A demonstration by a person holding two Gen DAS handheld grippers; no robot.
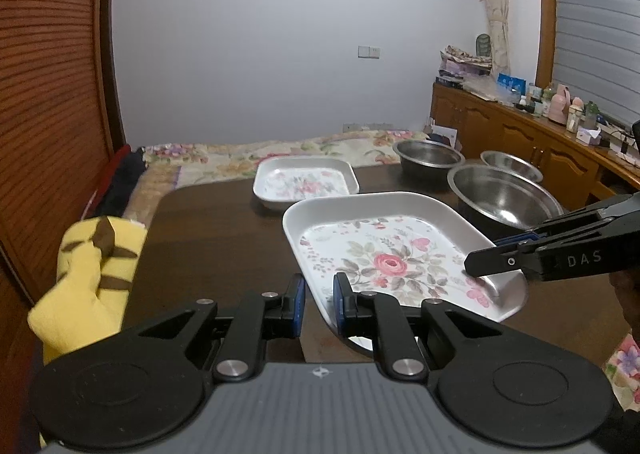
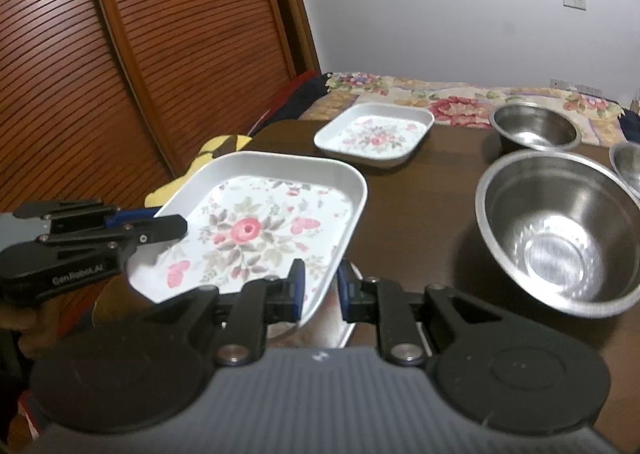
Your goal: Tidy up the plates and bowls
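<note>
While three steel bowls (image 1: pixel 504 198) crowd my right, both my left gripper (image 1: pixel 319 308) and right gripper (image 2: pixel 320 290) clench the near floral plate (image 1: pixel 384 254). A second plate (image 1: pixel 306 182) sits beyond on the dark table (image 1: pixel 216 230).

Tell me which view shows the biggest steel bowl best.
The right wrist view: the biggest steel bowl fills the right side, its whole inside visible. In the left wrist view it sits farther off, its near rim cut by the right tongs.

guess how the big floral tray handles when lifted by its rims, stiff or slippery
The floral tray probably stays stiff: it spans flat between the left tool and right tool. Its glossy rim looks slippery, so it may slide or tilt.
</note>
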